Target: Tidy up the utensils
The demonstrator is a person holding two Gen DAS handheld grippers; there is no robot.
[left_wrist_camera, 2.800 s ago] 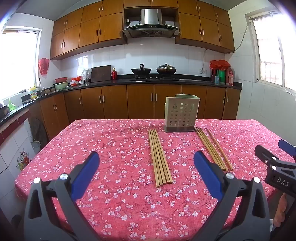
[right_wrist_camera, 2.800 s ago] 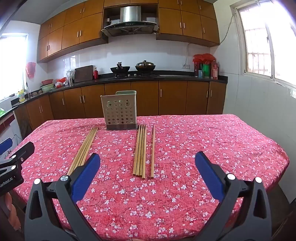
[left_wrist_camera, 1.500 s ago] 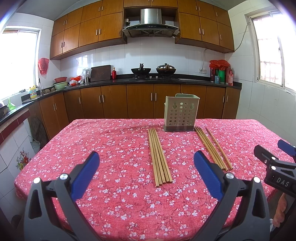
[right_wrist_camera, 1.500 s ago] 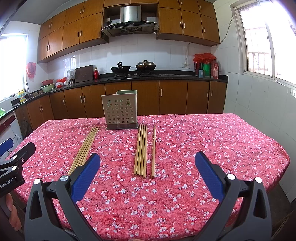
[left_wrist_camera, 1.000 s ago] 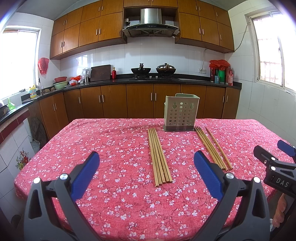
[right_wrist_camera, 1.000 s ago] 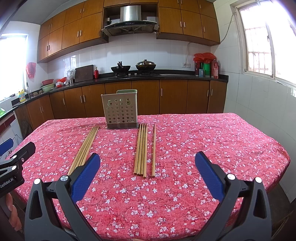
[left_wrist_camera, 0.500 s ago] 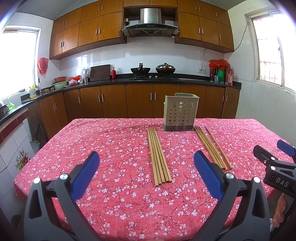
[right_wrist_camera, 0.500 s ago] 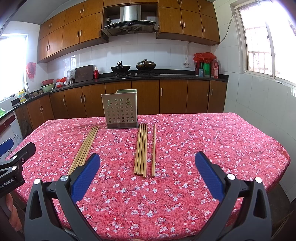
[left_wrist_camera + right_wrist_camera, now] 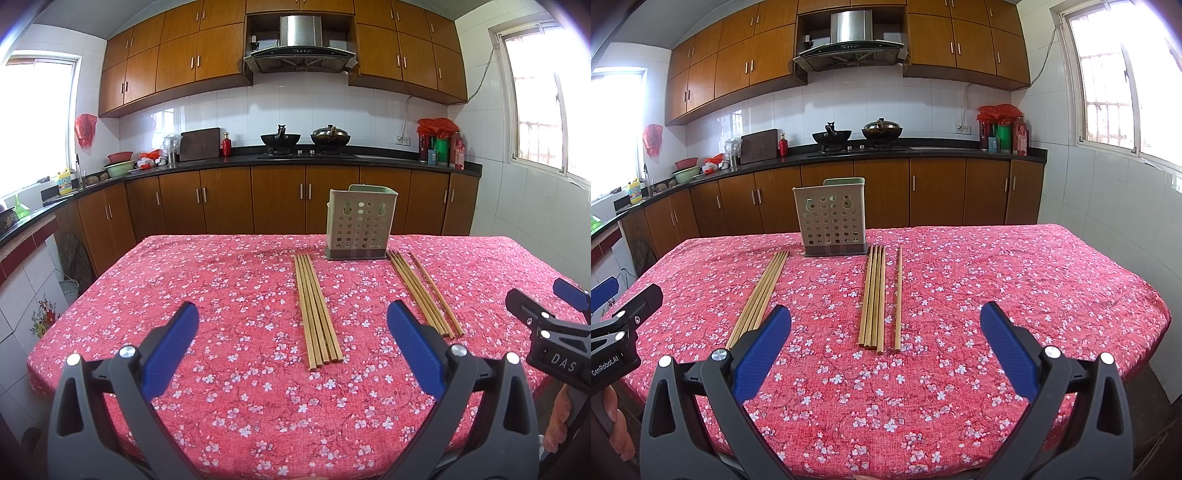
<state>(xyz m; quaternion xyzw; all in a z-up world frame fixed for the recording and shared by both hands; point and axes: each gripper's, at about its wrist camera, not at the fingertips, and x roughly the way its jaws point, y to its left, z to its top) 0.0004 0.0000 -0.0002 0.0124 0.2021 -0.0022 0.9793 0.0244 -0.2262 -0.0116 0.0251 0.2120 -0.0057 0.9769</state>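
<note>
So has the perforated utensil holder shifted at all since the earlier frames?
No. The utensil holder stands at the same spot on the tablecloth, its base level with the far ends of both chopstick bundles, exactly as earlier.

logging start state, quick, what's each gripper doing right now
left gripper: open, holding nothing, above the tablecloth.
right gripper: open, holding nothing; chopsticks untouched on the table.

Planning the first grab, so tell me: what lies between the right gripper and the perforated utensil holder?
In the right wrist view, four chopsticks and a single chopstick lie on the tablecloth between the open right gripper and the holder.
</note>
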